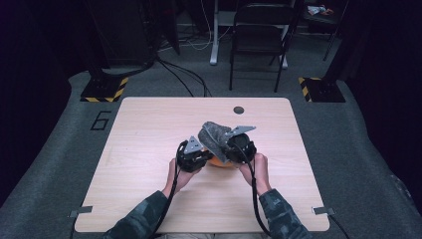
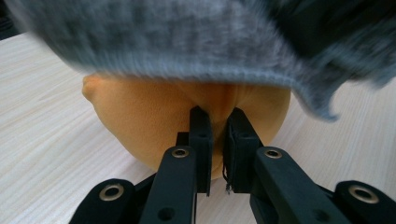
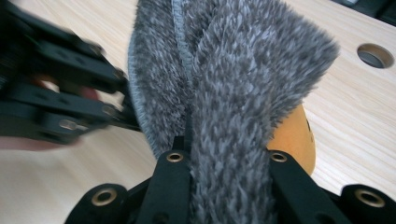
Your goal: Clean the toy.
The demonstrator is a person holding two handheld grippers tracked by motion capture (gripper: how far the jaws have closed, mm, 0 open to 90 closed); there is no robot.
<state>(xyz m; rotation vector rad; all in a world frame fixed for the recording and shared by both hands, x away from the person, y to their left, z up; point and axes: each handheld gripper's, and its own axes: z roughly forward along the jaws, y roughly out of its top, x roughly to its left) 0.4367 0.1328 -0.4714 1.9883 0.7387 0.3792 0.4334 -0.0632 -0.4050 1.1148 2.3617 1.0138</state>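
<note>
- Wood table [image 1: 149,149] is sitting on grey carpet, dark room behind, folding chair [image 1: 259,35] beyond the far edge, round hole [image 1: 239,110] near the table's far side.
- Both forearms are coming in from the bottom of the high view, camo sleeves, hands meeting near the table's middle.
- Left gripper [image 1: 193,155] is sitting low, just beside the orange thing [image 2: 154,121], pointing toward it roughly level; left hand [image 1: 178,174] is wrapping it from behind.
- Its jaws are standing almost together, pinching a fold of the orange thing's soft skin between the tips in the left gripper view.
- Orange thing is resting on the table between the two grippers, mostly under the grey cover.
- Right gripper [image 1: 240,147] is sitting higher, tilted up and toward the left one; right hand [image 1: 256,167] is holding it from below.
- Its jaws are clamping tight on the cover [image 3: 233,93], fuzzy grey fabric bunching up between them.
- Cover is hanging raised over the orange thing, draped across its top; knit edge is blurring in the left gripper view.
- Left gripper is showing blurred at the left edge of the right gripper view, touching or just beside the cover, cannot tell which.
</note>
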